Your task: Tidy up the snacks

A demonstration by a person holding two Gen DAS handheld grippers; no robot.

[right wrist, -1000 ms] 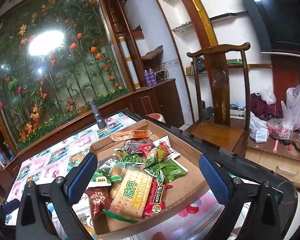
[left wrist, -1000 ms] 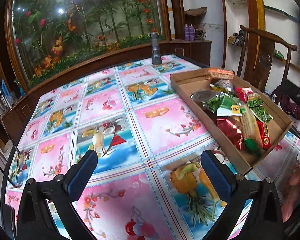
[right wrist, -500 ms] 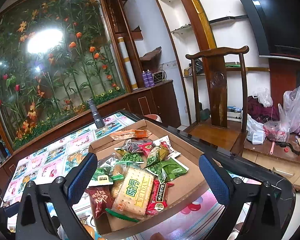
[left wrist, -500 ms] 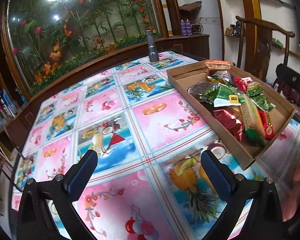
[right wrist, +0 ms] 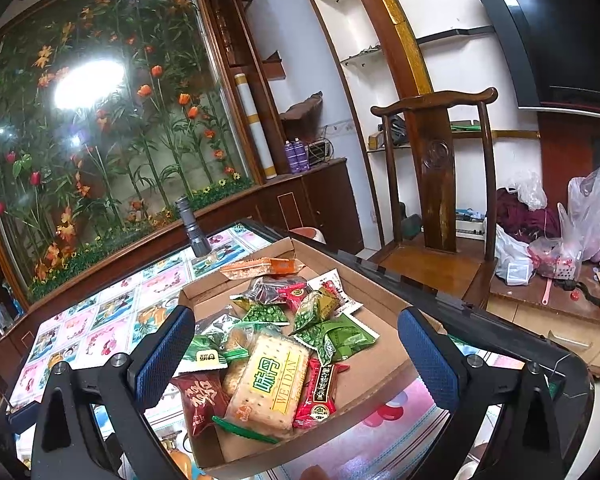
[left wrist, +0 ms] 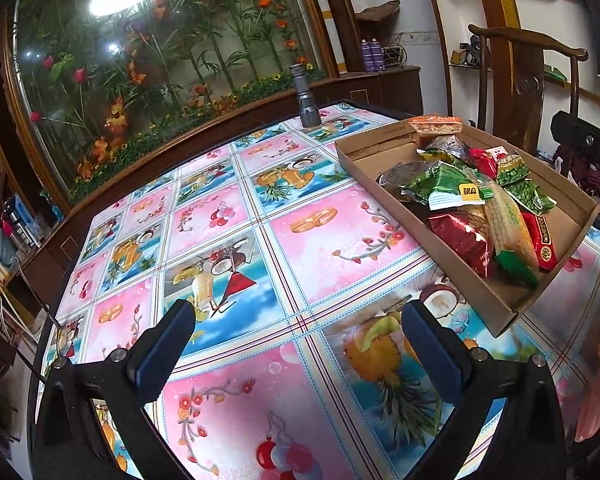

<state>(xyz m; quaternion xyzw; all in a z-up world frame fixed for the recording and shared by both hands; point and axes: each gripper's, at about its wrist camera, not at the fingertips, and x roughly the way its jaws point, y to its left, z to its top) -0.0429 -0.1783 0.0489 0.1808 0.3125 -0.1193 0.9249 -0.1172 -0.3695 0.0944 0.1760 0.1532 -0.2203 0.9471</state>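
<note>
A shallow cardboard box (left wrist: 476,292) (right wrist: 384,364) holds several snack packets: a cracker pack marked WEIDAN (right wrist: 270,382) (left wrist: 510,224), a dark red pack (right wrist: 200,400) (left wrist: 462,240), green packs (right wrist: 342,338) (left wrist: 444,190) and an orange bar (right wrist: 260,266) (left wrist: 436,125) at the far end. The box sits on the right of the table. My left gripper (left wrist: 296,344) is open and empty over the patterned tablecloth, left of the box. My right gripper (right wrist: 296,354) is open and empty above the box's near end.
The table has a colourful picture tablecloth (left wrist: 228,240). A grey flashlight (left wrist: 305,98) (right wrist: 193,232) stands upright at the far edge. A wooden chair (right wrist: 440,208) stands beyond the table on the right. A glass flower display (left wrist: 160,60) runs behind the table.
Both views shift slightly: the left gripper has drawn back a little from the box and the right has eased closer over the snacks. Both stay open. Nothing in the box has moved.
</note>
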